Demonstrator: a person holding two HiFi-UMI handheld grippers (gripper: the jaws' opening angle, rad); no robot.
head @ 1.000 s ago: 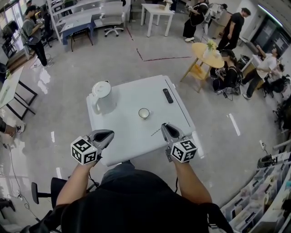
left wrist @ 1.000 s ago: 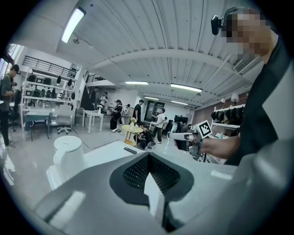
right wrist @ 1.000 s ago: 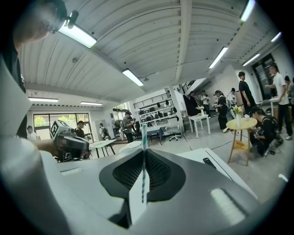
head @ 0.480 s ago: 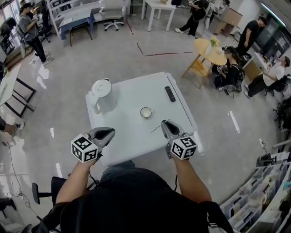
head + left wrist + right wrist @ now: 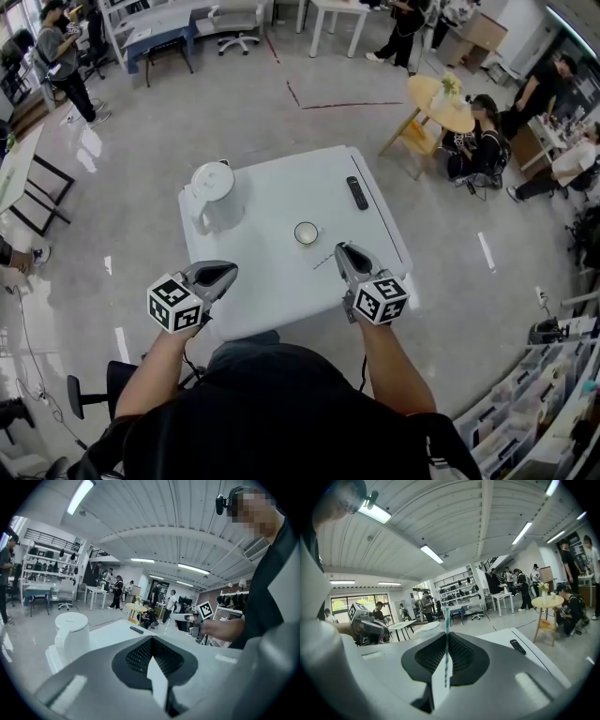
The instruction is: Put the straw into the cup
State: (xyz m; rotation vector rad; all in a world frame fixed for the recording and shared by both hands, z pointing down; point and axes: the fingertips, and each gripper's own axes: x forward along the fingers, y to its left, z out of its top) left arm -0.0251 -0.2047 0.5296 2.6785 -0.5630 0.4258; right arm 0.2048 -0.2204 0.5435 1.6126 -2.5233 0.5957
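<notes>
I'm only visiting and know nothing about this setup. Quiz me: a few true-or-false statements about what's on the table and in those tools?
The right hand-held gripper is shut on the straw. True.
The straw is already in the cup. False: the cup stands apart from it on the table.
The left hand-held gripper holds the kettle. False: its jaws are together on nothing.
A remote lies near the table's right edge. True.
</notes>
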